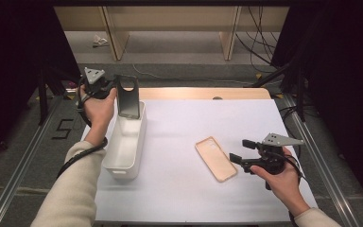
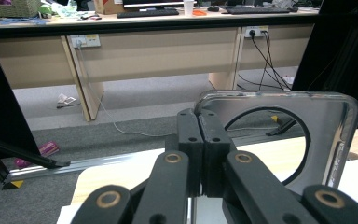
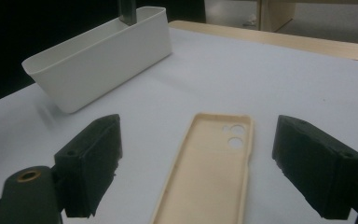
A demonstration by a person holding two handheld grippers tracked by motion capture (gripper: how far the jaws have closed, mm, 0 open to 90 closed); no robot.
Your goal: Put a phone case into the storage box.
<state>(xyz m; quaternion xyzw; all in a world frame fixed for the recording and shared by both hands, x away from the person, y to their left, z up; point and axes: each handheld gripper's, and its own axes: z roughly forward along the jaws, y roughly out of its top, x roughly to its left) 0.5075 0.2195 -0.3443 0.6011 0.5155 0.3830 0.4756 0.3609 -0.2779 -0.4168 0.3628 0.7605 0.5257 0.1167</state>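
Two phone cases, one held over the bin, one flat on the table.

The left gripper [image 1: 115, 90] has its jaws pinched tight on the edge of a dark clear phone case [image 1: 128, 97], which hangs upright from them, its lower end inside the far end of the white bin [image 1: 123, 153]. The right gripper [image 1: 238, 150] stands wide apart, holding nothing; the beige phone case [image 3: 214, 170] lies open side up on the white table sheet [image 1: 179, 123], just ahead of and between its jaws.
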